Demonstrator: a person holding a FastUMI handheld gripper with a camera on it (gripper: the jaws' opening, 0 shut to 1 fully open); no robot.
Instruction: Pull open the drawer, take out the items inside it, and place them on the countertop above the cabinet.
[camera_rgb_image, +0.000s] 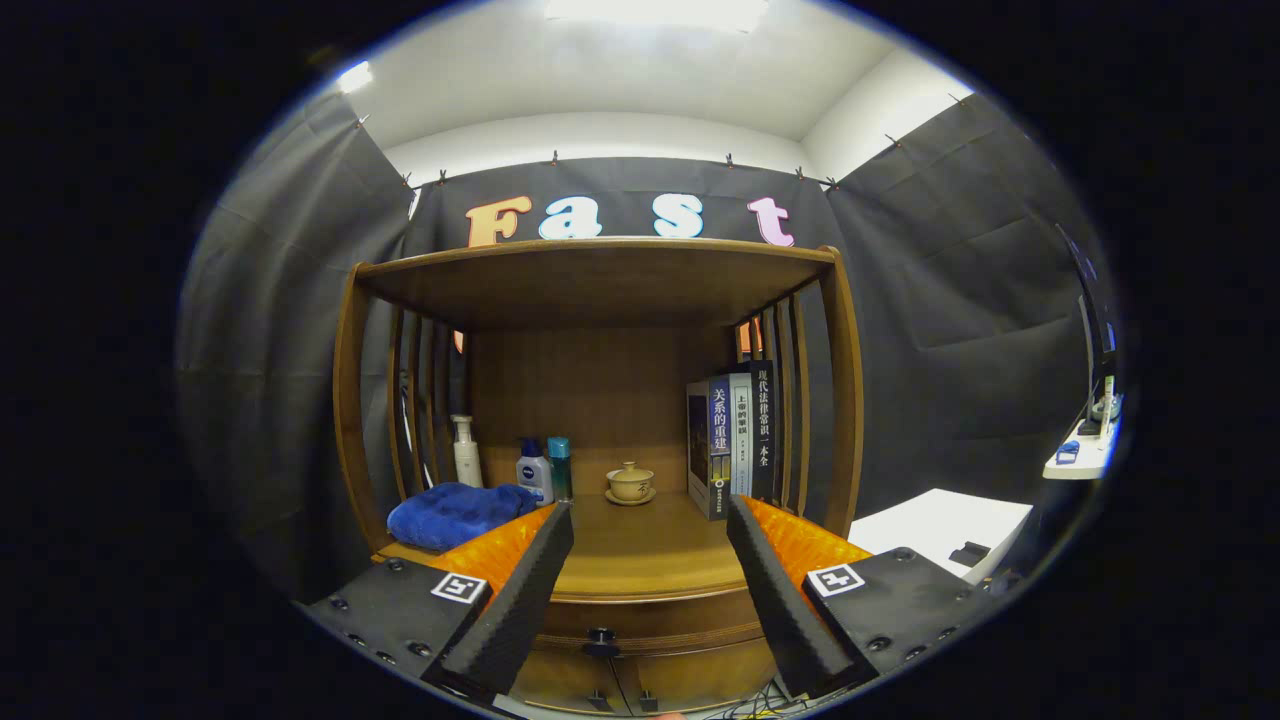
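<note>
- Gripper (650, 590): ribbed fingers spread wide, holding nothing.
- Drawer (650, 625): curved wood front, closed, round dark knob (600, 636) low between the fingers.
- Countertop (640, 560): smooth wood, bearing a soft blue towel (455, 512).

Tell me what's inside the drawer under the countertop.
Its contents are hidden: the drawer is shut, showing just its wooden front and dark knob. The gripper is open, fingers spread above the knob, gripping nothing.

Wooden countertop (640, 560) bears towel (455, 512); bottles (535, 470); lidded cup (630, 483); books (735, 440).
</note>
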